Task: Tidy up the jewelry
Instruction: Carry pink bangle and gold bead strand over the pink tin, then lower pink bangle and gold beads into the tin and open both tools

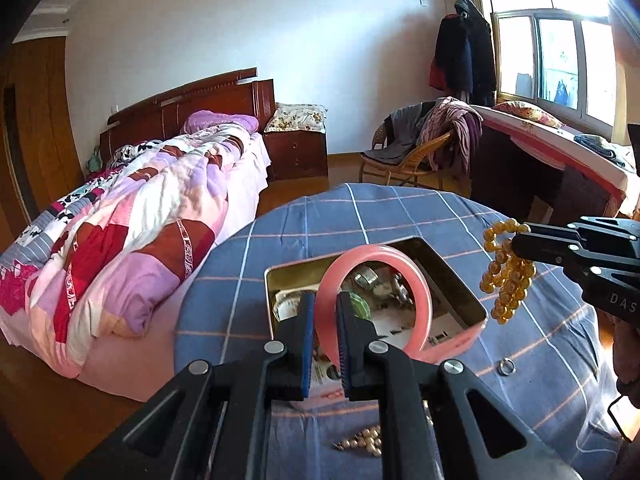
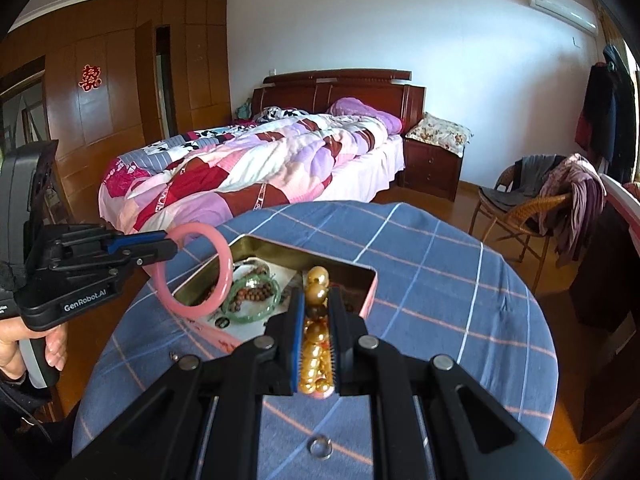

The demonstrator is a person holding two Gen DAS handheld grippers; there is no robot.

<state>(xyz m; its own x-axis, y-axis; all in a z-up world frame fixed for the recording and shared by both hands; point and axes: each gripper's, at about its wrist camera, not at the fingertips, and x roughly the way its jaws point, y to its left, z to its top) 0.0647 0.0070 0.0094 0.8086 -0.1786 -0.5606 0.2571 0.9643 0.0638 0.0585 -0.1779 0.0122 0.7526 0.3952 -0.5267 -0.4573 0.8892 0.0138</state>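
My left gripper [image 1: 325, 304] is shut on a pink bangle [image 1: 416, 280] and holds it upright above an open pink tin box [image 1: 460, 280]. It also shows in the right wrist view [image 2: 176, 246], with the bangle [image 2: 224, 256] over the box's left end. My right gripper [image 2: 316, 296] is shut on a golden bead bracelet [image 2: 317, 280] above the tin box [image 2: 370, 284]. In the left wrist view the right gripper [image 1: 520, 246] holds the beads [image 1: 506, 280] dangling beside the box's right side. The box holds a green bangle [image 2: 256, 308], brown beads [image 2: 256, 292] and other small pieces.
The box sits on a round table with a blue checked cloth [image 1: 400, 208]. A small metal ring [image 1: 506, 367] and a string of pale pearls [image 1: 366, 442] lie on the cloth near me. A bed [image 1: 132, 216], a wicker chair [image 1: 412, 156] and a desk [image 1: 560, 160] stand behind.
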